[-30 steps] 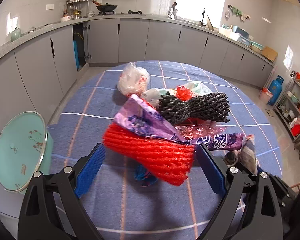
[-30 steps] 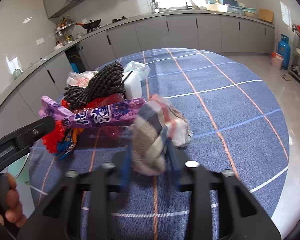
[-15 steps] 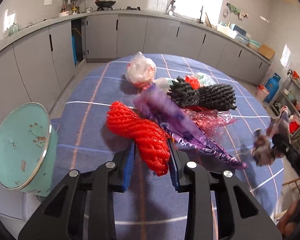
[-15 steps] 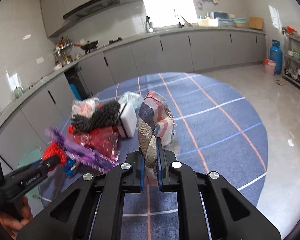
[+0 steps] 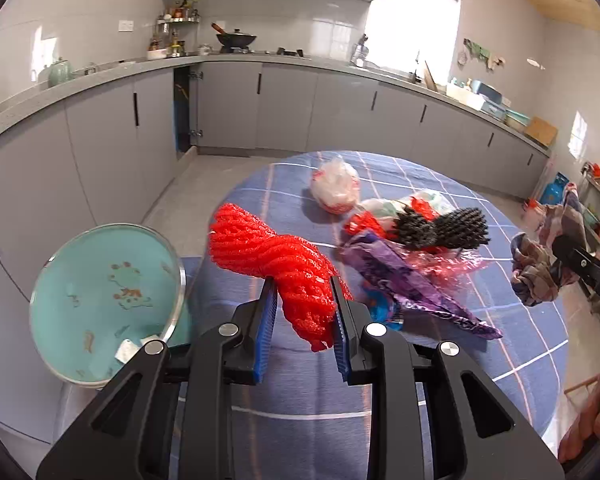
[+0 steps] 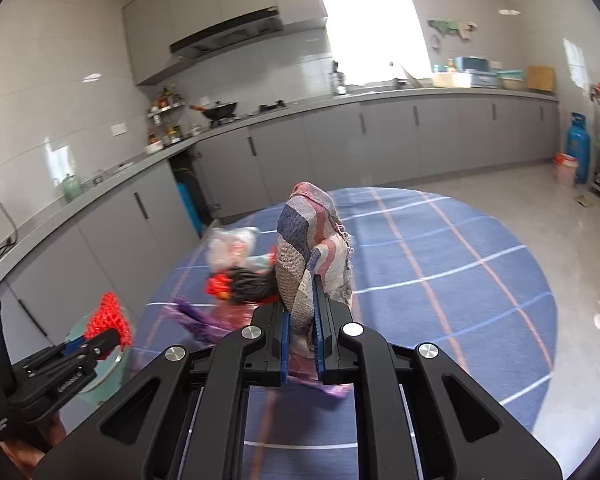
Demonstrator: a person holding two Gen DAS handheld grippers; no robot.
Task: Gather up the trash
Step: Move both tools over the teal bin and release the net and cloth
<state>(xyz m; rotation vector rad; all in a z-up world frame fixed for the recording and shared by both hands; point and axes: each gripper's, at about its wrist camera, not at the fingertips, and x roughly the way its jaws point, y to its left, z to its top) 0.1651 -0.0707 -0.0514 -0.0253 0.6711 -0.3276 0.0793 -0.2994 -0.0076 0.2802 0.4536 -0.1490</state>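
Observation:
My left gripper is shut on a red foam net and holds it lifted above the table's left edge, beside a teal trash bin. My right gripper is shut on a striped cloth and holds it raised over the table; it also shows in the left wrist view. On the round blue table lie a purple wrapper, a black foam net and a white plastic bag.
The trash bin stands on the floor at the table's left. Grey kitchen cabinets run along the back walls. A blue gas cylinder and a shelf stand at the far right.
Both grippers have risen with their loads. The red net has lifted off the pile toward the bin side. The purple wrapper has dropped back onto the table.

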